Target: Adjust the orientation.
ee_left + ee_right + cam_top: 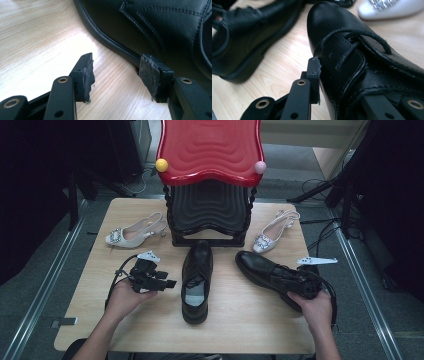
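The right tool [299, 285] grips the angled black shoe [260, 267] on the desk [240, 320]; the left tool [116, 72] gapes. Only the quarter seems pinched, so lifting may spill it.

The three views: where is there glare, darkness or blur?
High view: dark surroundings at both sides, the table evenly lit, slightly soft. Left gripper view: strong pale glare on the wood at left; the black shoe stays sharp, stitching clear. Right gripper view: a soft highlight on the laced shoe's toe; the white shoe behind looks blurred.
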Available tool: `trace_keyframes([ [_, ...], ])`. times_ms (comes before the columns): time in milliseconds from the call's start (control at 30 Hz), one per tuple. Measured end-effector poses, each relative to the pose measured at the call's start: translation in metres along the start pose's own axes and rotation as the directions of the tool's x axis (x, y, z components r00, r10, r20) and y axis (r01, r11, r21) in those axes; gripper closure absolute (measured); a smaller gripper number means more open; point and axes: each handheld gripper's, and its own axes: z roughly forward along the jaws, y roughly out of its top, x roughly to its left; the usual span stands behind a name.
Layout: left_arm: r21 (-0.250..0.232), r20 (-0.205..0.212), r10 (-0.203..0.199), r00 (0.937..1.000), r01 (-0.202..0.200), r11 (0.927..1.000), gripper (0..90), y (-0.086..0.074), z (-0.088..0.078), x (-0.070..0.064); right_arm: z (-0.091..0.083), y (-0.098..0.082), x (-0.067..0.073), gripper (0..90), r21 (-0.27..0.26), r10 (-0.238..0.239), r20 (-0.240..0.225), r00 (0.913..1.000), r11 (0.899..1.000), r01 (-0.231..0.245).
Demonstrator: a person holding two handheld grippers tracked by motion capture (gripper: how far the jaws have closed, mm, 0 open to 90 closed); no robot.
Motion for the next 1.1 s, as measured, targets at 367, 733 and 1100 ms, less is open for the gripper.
trace_keyframes([
  [367,-0.027,-0.032,-0.026,0.9992,0.026,0.9993,45.0,-0.020,-0.014,0.000,0.029,0.022,0.020,74.9,0.022,-0.055,-0.007,0.9985,0.998,0.055],
  [733,-0.041,-0.055,-0.062,0.9966,0.059,0.9974,44.9,-0.033,-0.024,0.001,0.050,0.036,0.029,74.1,0.054,-0.086,0.001,0.9963,0.995,0.086],
  [1100,-0.042,-0.061,-0.064,0.9961,0.062,0.9972,44.9,-0.037,-0.025,0.000,0.068,0.037,0.037,71.9,0.085,-0.077,0.033,0.9964,0.994,0.074],
])
